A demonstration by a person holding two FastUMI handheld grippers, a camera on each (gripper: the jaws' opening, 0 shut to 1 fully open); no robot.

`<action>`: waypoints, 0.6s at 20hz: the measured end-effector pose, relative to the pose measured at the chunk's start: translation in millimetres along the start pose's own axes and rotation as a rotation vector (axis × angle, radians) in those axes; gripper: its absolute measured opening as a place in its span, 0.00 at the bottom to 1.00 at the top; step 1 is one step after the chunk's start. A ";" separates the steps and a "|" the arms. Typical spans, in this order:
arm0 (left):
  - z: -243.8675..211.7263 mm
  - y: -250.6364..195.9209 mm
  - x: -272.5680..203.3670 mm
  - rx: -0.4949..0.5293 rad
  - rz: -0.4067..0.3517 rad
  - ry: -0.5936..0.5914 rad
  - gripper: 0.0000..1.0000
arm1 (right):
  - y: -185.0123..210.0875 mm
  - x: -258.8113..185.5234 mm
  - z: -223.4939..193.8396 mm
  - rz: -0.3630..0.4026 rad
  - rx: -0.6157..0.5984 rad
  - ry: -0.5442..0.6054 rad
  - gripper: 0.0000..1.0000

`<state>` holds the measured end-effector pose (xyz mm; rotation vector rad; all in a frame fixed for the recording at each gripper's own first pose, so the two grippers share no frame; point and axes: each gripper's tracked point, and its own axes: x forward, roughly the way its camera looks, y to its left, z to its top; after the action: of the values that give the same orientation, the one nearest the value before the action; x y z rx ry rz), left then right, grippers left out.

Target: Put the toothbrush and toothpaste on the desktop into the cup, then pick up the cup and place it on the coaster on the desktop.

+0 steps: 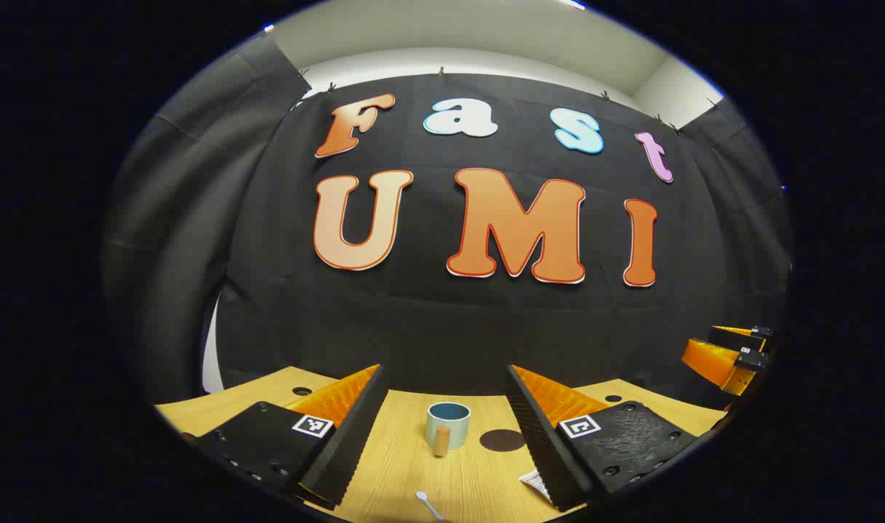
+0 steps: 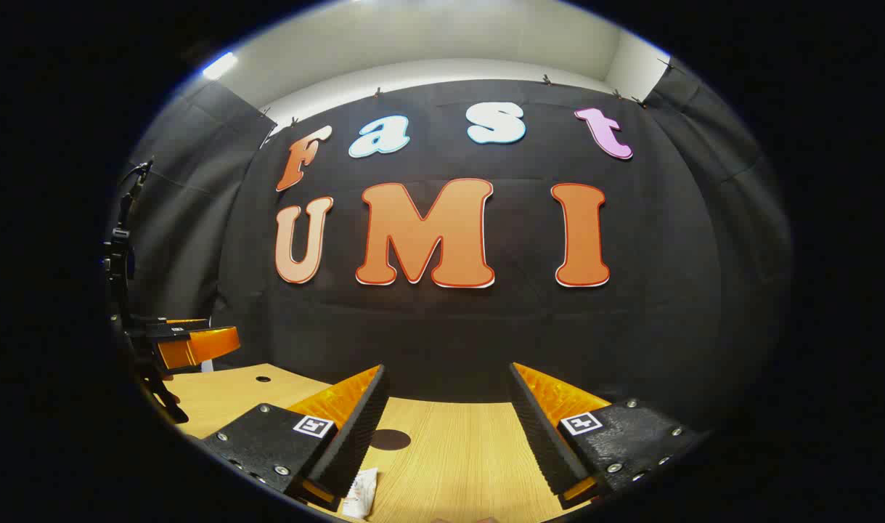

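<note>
In the left gripper view a pale blue-green cup (image 1: 447,427) with a wooden handle stands upright on the wooden desktop (image 1: 413,472), straight ahead between my fingers. A dark round coaster (image 1: 502,439) lies just right of it. A white toothbrush tip (image 1: 427,503) shows at the bottom edge, and a corner of the toothpaste (image 1: 534,481) peeks out beside the right finger. My left gripper (image 1: 442,465) is open and holds nothing. In the right gripper view the coaster (image 2: 390,439) lies ahead on the left and the toothpaste (image 2: 361,494) sits by the left finger. My right gripper (image 2: 449,465) is open, nothing between its fingers.
The black cloth wall stands close behind the desktop's far edge. Small round holes (image 1: 302,391) mark the desktop near the back. The other gripper (image 1: 729,356) hovers at the far right of the left gripper view, and the left one (image 2: 188,345) shows at the far left of the right gripper view.
</note>
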<state>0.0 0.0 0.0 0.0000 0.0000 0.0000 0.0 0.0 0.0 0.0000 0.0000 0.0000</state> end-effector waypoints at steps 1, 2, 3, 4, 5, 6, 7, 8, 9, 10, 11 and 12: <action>-3.0 -0.8 2.7 -0.006 -0.001 0.007 0.97 | -1.8 2.4 -1.4 -0.003 -0.003 0.004 0.98; -4.6 -1.3 4.4 -0.010 -0.002 0.011 0.97 | -1.8 3.4 -2.9 -0.003 -0.007 0.005 0.98; -7.0 -1.9 4.6 -0.011 0.000 0.014 0.97 | -3.3 4.6 -5.0 -0.007 -0.011 0.009 0.98; -7.5 -1.7 5.3 -0.013 0.003 0.017 0.97 | -3.3 5.7 -6.4 -0.003 -0.013 0.011 0.98; -8.9 0.5 6.7 -0.015 0.005 0.017 0.97 | -2.3 7.1 -7.5 -0.001 -0.015 0.014 0.98; -8.9 1.2 8.4 -0.015 0.009 0.022 0.97 | -0.7 7.7 -9.4 0.006 -0.017 0.017 0.98; -11.4 -0.2 9.0 -0.016 0.009 0.026 0.97 | 1.0 8.8 -10.5 0.010 -0.024 0.021 0.98; -12.1 -0.6 10.3 -0.019 0.009 0.027 0.97 | 1.1 8.8 -11.7 0.013 -0.031 0.021 0.98; -14.0 0.6 9.4 -0.020 0.012 0.030 0.97 | 2.3 9.6 -12.4 0.017 -0.036 0.023 0.98; -13.2 1.1 11.1 -0.022 0.014 0.030 0.97 | 3.3 8.7 -13.7 0.021 -0.039 0.024 0.98; -14.0 0.9 10.5 -0.022 0.019 0.032 0.97 | 4.1 8.2 -14.4 0.028 -0.041 0.025 0.98; -13.4 0.9 11.3 -0.023 0.019 0.035 0.97 | 6.2 8.8 -15.4 0.032 -0.043 0.029 0.98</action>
<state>11.3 0.9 -13.4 -0.0235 0.0346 0.0190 8.8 6.2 -15.4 -0.0432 0.0291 0.0318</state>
